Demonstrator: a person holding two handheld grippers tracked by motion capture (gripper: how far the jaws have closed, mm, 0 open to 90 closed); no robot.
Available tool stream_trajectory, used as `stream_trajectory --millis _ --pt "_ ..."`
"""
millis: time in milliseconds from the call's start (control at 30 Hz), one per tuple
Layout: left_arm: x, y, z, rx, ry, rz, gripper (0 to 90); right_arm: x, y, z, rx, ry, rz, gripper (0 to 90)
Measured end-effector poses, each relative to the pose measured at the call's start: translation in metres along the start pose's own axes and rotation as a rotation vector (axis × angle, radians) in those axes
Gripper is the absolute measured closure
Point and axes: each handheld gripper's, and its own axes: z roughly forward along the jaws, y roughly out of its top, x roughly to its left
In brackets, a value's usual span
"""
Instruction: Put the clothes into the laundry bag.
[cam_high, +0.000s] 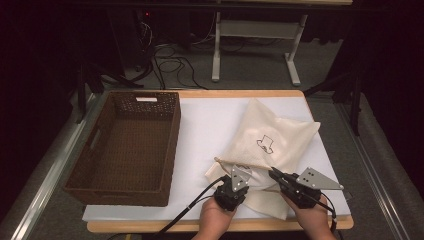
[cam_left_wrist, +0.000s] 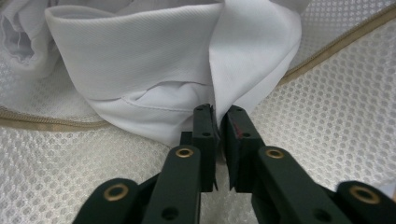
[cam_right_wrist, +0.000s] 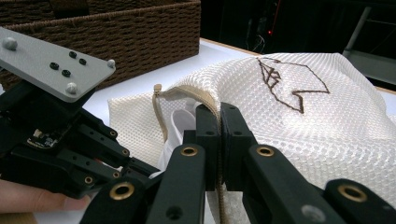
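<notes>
Left tongs (cam_high: 241, 173) closed on a fold of white cloth (cam_left_wrist: 154, 70), pinched between the two black jaws in the left gripper view; cloth bunched inside the open mouth of the mesh laundry bag (cam_high: 272, 145), tan zipper tape (cam_left_wrist: 46, 122) running along either side of it. Right tongs (cam_high: 272, 172) clamped shut on the bag's zippered edge (cam_right_wrist: 187, 93), mesh and tan tape caught between the jaws in the right gripper view. Both tongs side by side at the bag's near end, close together but apart, each held in a hand (cam_high: 215, 220) coming in from the bottom of the high view. Bag lying on the white mat (cam_high: 210, 125) toward the right half of the counter (cam_high: 240, 93), cream-coloured, with a dark stitched figure (cam_high: 266, 143) on its upper face and the far corners spread out. Brown wicker basket (cam_high: 95, 170) standing on the left part of the mat, well apart from the bag, nothing visible inside. Grey three-cornered plates (cam_high: 320, 179) atop each of the tongs, black cable (cam_high: 195, 202) trailing from the left one toward the counter's near edge.
</notes>
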Motion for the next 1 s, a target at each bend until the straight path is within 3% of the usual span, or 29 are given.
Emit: stream_trajectory --millis 167,267,567,700,767,833,900,1000 --pt "0.005 0.009 0.007 -0.061 0.036 -0.019 84.9 0.001 0.000 0.001 0.001 -0.002 -0.001 89.0" --pt "0.006 0.015 0.014 -0.060 0.047 -0.025 84.9 0.000 0.000 0.000 -0.002 -0.001 -0.004 89.0" --pt "-0.006 0.036 0.044 -0.006 0.075 0.013 82.9 -0.004 0.000 -0.002 -0.012 -0.008 0.028 89.0" --pt "-0.003 0.037 0.045 0.020 0.030 0.003 78.0 -0.005 -0.001 -0.003 -0.014 -0.009 0.036 89.0" --pt "-0.003 0.035 0.044 0.017 0.001 0.009 72.8 -0.004 0.000 -0.003 -0.014 -0.012 0.036 89.0" --pt "-0.001 0.034 0.041 0.014 -0.029 -0.007 61.2 -0.004 0.000 -0.003 -0.015 -0.009 0.035 89.0" --pt "-0.002 0.030 0.034 -0.011 -0.025 -0.014 44.5 -0.005 0.000 -0.004 -0.015 -0.010 0.035 89.0" --pt "-0.005 0.022 0.021 -0.048 -0.017 0.003 37.1 -0.005 0.000 -0.003 -0.016 -0.011 0.034 89.0"
